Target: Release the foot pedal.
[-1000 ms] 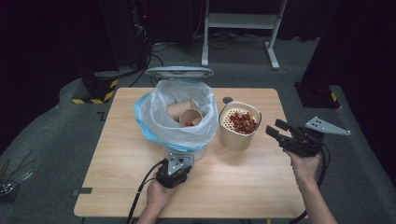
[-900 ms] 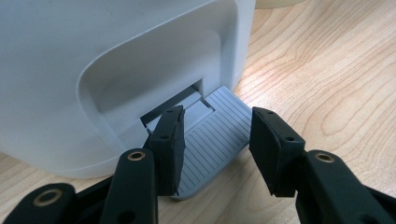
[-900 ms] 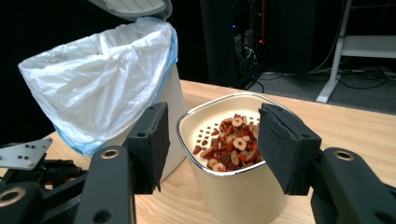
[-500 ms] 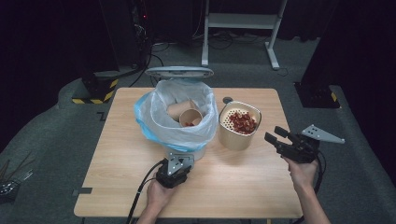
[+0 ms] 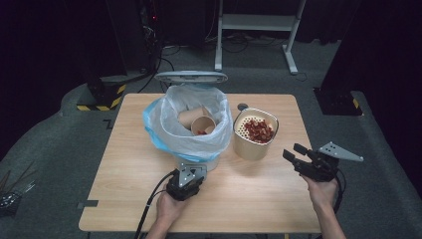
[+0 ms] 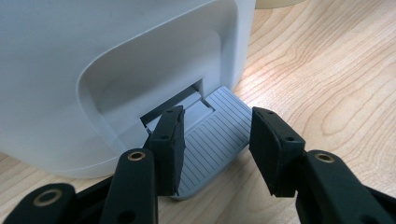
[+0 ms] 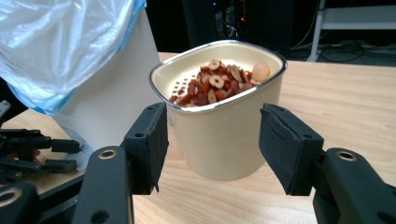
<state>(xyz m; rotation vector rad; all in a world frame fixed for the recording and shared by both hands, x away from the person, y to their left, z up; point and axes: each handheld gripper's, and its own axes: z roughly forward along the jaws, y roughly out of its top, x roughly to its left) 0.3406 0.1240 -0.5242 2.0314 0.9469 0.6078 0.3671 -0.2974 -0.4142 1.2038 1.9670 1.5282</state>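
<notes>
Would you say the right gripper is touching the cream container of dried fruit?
Apart. In the right gripper view, the right gripper is open, with bare table visible between each pad and the cream container.

One white pedal bin (image 5: pixel 196 130), two paper cups (image 5: pixel 203 124) inside it, one cream container (image 5: pixel 254 134), two grippers (image 5: pixel 186 182)

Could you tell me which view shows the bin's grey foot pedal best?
The left gripper view: the ribbed pedal sits close up between the open left claw. In the high view that claw covers it at the bin's base; the right gripper view gives the bin's wall, not the pedal.
</notes>
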